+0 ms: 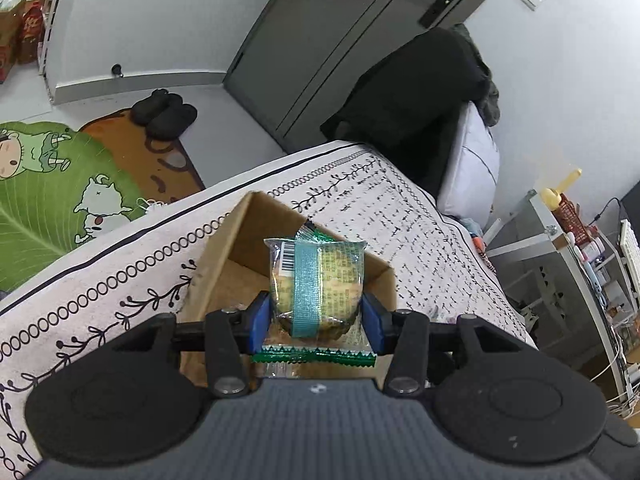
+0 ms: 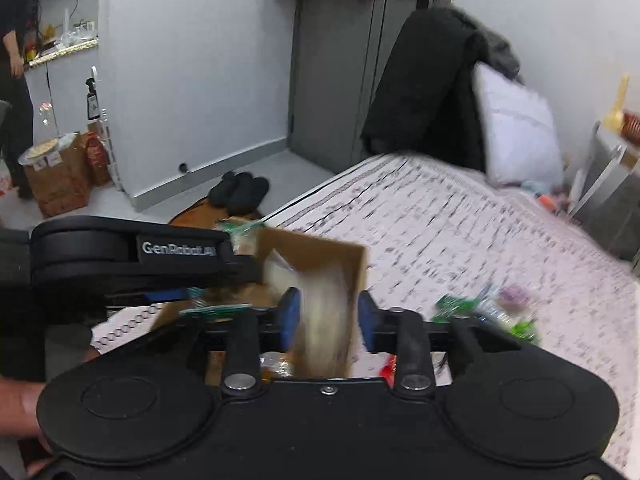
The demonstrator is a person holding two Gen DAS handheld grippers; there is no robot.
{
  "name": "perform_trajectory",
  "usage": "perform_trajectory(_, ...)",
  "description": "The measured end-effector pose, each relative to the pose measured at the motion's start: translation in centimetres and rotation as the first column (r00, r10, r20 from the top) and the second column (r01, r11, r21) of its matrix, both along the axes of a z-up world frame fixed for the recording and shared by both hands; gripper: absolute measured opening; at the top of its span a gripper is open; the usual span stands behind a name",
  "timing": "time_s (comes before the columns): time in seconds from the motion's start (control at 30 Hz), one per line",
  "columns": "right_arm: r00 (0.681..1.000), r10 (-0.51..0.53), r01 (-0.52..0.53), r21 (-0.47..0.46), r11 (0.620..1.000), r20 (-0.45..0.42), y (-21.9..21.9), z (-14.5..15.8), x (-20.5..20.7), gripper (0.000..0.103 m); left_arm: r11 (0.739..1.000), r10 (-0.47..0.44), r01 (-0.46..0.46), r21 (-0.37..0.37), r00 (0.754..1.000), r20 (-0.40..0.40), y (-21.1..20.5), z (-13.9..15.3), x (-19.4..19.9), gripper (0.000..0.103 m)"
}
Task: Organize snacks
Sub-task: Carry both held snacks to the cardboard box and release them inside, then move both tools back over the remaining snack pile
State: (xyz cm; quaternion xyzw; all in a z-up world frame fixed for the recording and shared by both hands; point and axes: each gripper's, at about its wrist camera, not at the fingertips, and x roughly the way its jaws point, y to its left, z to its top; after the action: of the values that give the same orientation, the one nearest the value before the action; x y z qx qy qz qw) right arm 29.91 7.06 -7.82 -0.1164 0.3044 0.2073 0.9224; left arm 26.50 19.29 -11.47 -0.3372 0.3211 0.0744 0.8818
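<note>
Left wrist view: the left gripper [image 1: 316,314] clamps a clear-wrapped biscuit packet [image 1: 316,280] over the cardboard box [image 1: 224,240] at frame centre. Right wrist view — blurred — the right gripper [image 2: 325,320] seems to pinch a pale packet [image 2: 324,320] above that box; loose snacks [image 2: 488,312] lie at right on the bedspread [image 2: 460,232].

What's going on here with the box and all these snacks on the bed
A person is sorting snacks into a cardboard box on the bed. The left gripper holds a wrapped snack cake over the box. The right gripper grips a blurred pale packet at the box. More snack packets lie loose on the bedspread.
</note>
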Motion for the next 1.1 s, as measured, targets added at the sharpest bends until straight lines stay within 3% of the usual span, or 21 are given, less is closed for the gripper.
perform_trajectory(0.23,0.997,-0.061,0.060,-0.025,0.998,-0.054,-2.5,-0.7,0.4,0.042,0.999,0.022,-0.023,-0.028,1.000,-0.004,0.6,-0.5,0.2,0.051)
perform_trajectory(0.4,0.992,-0.102,0.100,-0.039,0.994,-0.072,-3.6,-1.1,0.9,0.046,0.999,0.026,-0.026,-0.019,1.000,0.007,0.1,-0.1,0.4,0.074)
perform_trajectory(0.5,0.993,-0.107,0.105,-0.037,0.994,-0.059,-4.3,-0.8,0.8,0.052,1.000,0.018,-0.019,0.015,1.000,0.007,-0.8,0.3,0.5,0.079)
perform_trajectory(0.87,0.992,-0.124,0.121,-0.091,0.988,-0.027,-9.0,0.6,1.9,0.058,0.994,-0.059,0.056,0.090,0.998,0.033,-5.2,2.1,1.0,0.087)
perform_trajectory(1.1,0.986,-0.164,0.162,-0.071,0.984,-0.028,-12.5,1.4,2.5,0.062,0.985,-0.097,0.092,0.146,0.995,0.027,-8.0,2.5,1.6,0.087)
